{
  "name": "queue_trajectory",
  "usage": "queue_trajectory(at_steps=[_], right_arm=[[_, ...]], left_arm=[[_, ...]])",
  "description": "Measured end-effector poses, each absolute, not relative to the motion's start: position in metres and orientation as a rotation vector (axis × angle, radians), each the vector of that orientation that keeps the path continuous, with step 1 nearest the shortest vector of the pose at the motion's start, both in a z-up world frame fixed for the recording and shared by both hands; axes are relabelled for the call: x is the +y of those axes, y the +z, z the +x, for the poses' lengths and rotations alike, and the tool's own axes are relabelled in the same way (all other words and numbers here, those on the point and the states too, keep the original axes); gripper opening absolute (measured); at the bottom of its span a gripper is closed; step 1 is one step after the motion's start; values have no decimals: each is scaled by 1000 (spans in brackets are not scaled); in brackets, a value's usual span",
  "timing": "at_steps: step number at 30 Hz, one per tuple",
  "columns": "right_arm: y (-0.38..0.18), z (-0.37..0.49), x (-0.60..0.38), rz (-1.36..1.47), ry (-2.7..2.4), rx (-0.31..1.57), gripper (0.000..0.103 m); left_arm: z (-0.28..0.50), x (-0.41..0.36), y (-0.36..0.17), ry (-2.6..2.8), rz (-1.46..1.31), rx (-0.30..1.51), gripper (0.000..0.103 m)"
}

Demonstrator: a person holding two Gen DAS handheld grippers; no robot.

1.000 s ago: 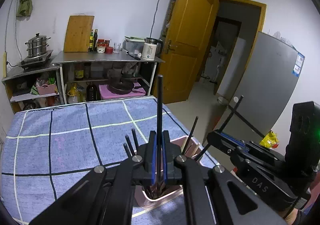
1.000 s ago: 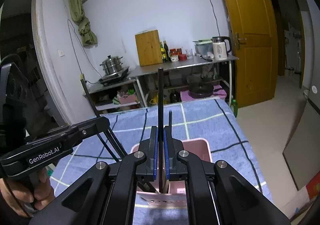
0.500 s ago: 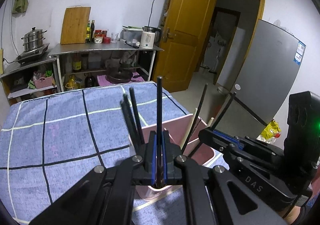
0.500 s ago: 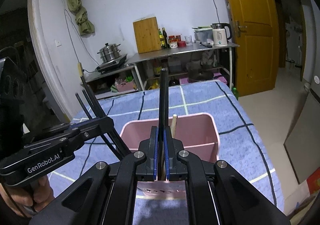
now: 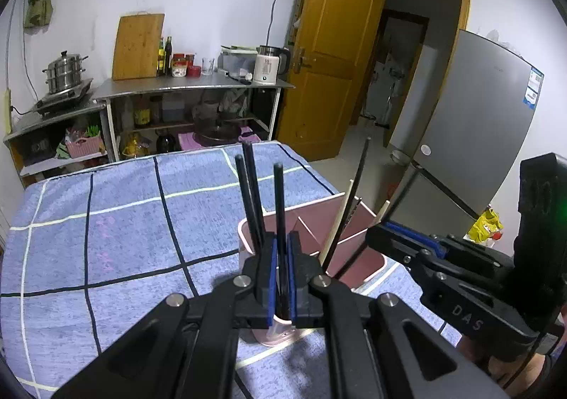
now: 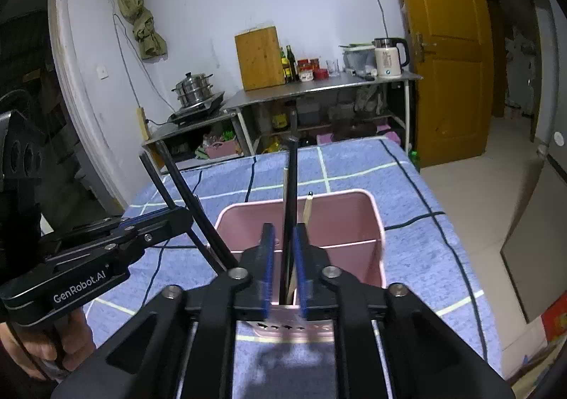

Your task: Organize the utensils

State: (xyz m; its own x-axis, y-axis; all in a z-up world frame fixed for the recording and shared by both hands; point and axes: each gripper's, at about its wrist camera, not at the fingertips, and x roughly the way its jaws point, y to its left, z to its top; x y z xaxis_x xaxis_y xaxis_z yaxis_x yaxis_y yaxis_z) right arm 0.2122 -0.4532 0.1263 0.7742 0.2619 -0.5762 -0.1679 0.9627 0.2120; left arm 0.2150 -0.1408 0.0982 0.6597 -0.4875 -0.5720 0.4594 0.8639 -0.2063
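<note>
Closest to me on the left view, my left gripper (image 5: 280,246) has its blue pads pinched tight on a slim black chopstick (image 5: 279,200). It is held upright so its lower end points straight down into the near corner of the pink plastic divided utensil bin (image 5: 372,262); I can't see where that end sits behind the fingers. On the right view, my right gripper (image 6: 283,246) has its fingers a little apart, with a clear gap on each side of a second black chopstick (image 6: 291,186). I read that one as standing loose in the bin, not gripped, its foot hidden behind the gripper body. A pale wooden chopstick (image 6: 307,211) leans just beside it, the two touching or nearly so low down. Just past the left pads, a pair of black chopsticks (image 5: 248,193) stands in the bin's near-left compartment, tilted slightly left. My guess is that the black ones are being gathered there and the gripped stick belongs with them. Both grippers crowd the same small bin, so I'd mind a knock that could tip it. The bin sits near the right edge of the blue checked cloth (image 5: 124,239) covering the table. Well beyond that are the steel kitchen shelf (image 5: 191,88) and a wooden chopping board (image 5: 139,46) propped against the wall.
</note>
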Motion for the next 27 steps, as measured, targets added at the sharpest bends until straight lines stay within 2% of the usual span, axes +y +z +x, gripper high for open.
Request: queue_trajectory(at_steps=[9, 14, 21, 23, 25, 27], right_arm=[[147, 186, -453, 133, 228, 599, 26], [154, 162, -451, 117, 222, 568, 26], [150, 127, -437, 67, 218, 527, 26], [148, 117, -433, 53, 217, 511, 26], [144, 108, -430, 54, 216, 498, 26], [139, 100, -428, 51, 214, 492, 27]], left_arm=[[187, -127, 111, -535, -49, 611, 14], [170, -119, 111, -526, -64, 584, 20], [141, -110, 96, -519, -71, 548, 20], [132, -107, 93, -514, -73, 528, 24], [123, -102, 90, -506, -84, 507, 35], [116, -99, 86, -496, -88, 492, 38]])
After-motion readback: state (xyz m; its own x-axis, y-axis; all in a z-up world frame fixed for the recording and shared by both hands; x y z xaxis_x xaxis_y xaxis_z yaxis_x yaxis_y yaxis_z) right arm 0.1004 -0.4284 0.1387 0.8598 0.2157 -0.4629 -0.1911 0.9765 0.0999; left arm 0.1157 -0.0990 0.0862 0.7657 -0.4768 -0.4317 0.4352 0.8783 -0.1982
